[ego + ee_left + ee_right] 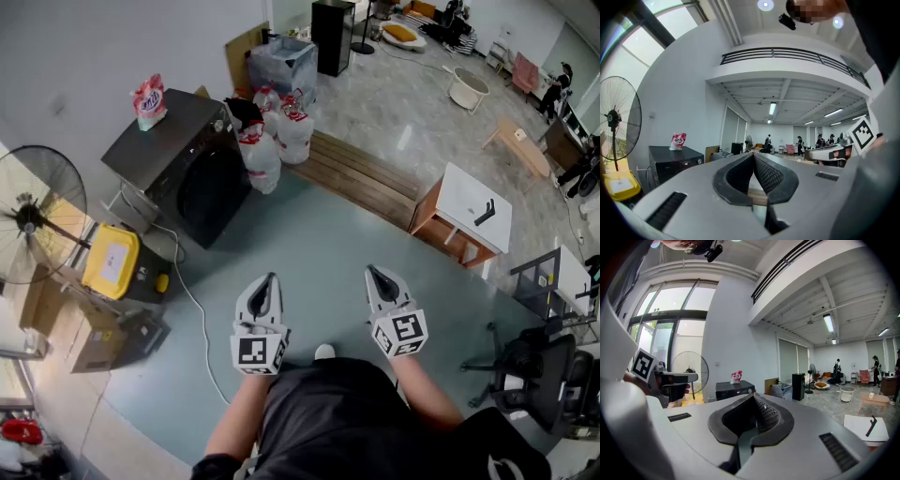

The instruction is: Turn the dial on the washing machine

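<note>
Washing machine [183,169], upper left against the wall, well out of reach. Left gripper [270,279] and right gripper [374,273]: jaws together, empty. Risk: closed jaws could slide off the dial [699,161] unless opened first.

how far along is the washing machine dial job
Nothing looks done yet. In hand: nothing; the left gripper and right gripper are both shut and empty, held well short of the washing machine. Left: walk up, reach its dial and turn it.
</note>
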